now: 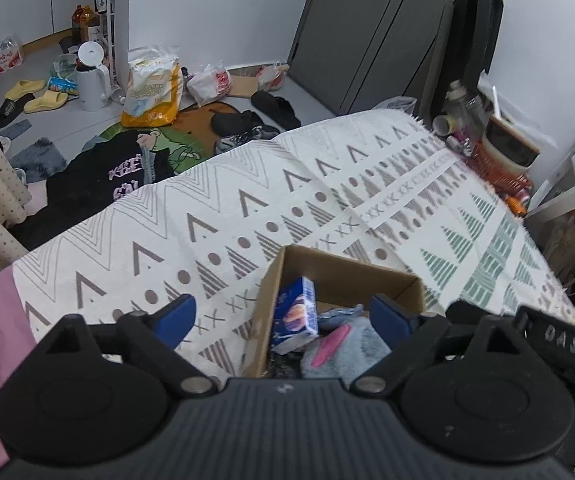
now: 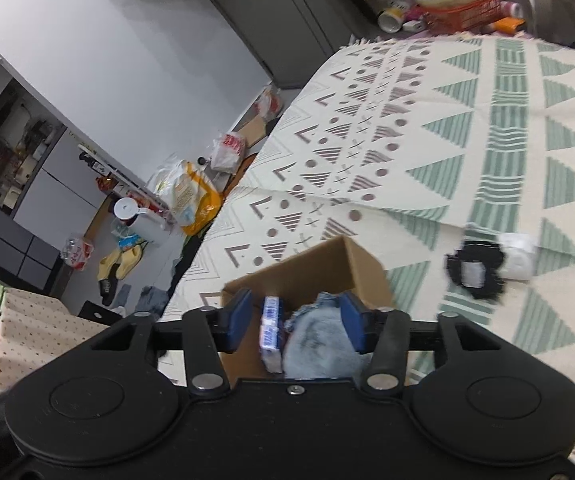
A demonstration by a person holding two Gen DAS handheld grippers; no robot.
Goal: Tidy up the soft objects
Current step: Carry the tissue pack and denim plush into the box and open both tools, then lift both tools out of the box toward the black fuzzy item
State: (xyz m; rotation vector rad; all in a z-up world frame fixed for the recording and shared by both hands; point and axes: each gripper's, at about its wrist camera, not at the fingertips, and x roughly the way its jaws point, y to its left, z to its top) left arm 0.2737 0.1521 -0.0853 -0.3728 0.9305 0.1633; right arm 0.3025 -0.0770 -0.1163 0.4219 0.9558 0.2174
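An open cardboard box [image 1: 339, 276] sits on the patterned cloth. It holds a blue packet [image 1: 297, 314] standing on edge and a fluffy blue-grey sock with a pink patch [image 1: 345, 346]. My left gripper [image 1: 283, 318] is open above the box's near side, holding nothing. In the right wrist view the box [image 2: 319, 268], the packet [image 2: 271, 328] and the sock [image 2: 319, 340] lie between the fingers. My right gripper [image 2: 295, 320] is open just above them. A black and white soft item [image 2: 483, 266] lies on the cloth to the right.
The cloth-covered table [image 1: 247, 200] ends at the left, with floor clutter beyond: a black garment [image 1: 103, 176], a yellow bag [image 1: 151, 88], slippers [image 1: 43, 98], a white kettle [image 1: 91, 80]. A red basket with bottles [image 1: 495, 160] stands at the far right corner.
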